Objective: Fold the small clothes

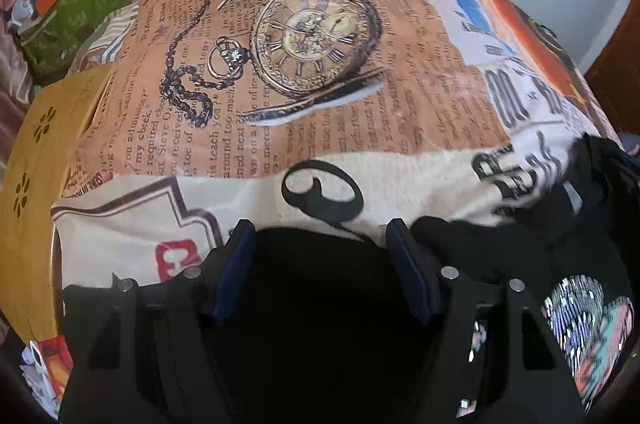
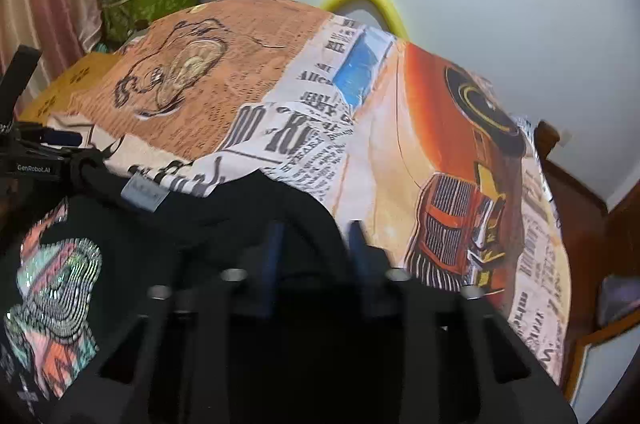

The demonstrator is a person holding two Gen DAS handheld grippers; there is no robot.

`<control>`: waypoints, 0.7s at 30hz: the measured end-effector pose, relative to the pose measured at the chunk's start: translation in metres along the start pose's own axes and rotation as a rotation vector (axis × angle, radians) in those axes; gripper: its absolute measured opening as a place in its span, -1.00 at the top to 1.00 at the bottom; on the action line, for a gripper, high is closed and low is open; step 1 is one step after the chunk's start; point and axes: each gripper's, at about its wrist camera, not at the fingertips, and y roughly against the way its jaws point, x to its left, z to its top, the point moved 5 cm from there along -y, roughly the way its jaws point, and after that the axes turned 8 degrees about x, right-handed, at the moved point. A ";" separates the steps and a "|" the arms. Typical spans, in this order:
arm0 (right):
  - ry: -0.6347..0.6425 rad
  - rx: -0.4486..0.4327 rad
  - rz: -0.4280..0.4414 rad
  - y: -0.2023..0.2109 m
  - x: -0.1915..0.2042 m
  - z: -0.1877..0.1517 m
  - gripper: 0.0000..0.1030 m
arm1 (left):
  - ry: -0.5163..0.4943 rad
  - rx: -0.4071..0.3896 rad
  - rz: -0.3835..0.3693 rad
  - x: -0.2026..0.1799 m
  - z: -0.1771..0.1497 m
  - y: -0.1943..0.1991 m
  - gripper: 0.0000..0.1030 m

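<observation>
Item: black shirt point(image 2: 168, 248) on printed bedspread point(image 1: 360, 95), at your near edge.
Your right claw point(image 2: 314, 236) half-open astride its shoulder hem; your left claw point(image 1: 320, 236) wide, empty, shirt to its right.

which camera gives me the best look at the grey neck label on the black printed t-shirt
The right wrist view: the small grey neck label sits sharp and unblocked at the collar of the black t-shirt with the sequin graphic. In the left wrist view only a motion-blurred pale patch shows at the frame's right edge.
</observation>
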 end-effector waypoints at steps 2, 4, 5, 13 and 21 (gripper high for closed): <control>0.028 -0.004 -0.005 0.007 0.005 -0.002 0.83 | -0.020 0.000 -0.036 -0.003 -0.005 0.006 -0.03; 0.055 -0.023 -0.021 0.014 0.010 -0.004 0.84 | -0.069 -0.005 -0.041 -0.011 -0.009 0.013 0.50; 0.058 -0.034 -0.022 0.016 0.009 -0.003 0.84 | -0.102 -0.017 -0.017 -0.017 -0.012 0.018 0.64; 0.003 -0.179 -0.039 0.045 -0.002 0.016 0.87 | -0.226 -0.229 0.119 -0.047 -0.006 0.067 0.98; -0.039 -0.048 -0.131 0.007 -0.014 0.011 0.80 | -0.054 -0.170 0.221 -0.004 0.017 0.049 0.97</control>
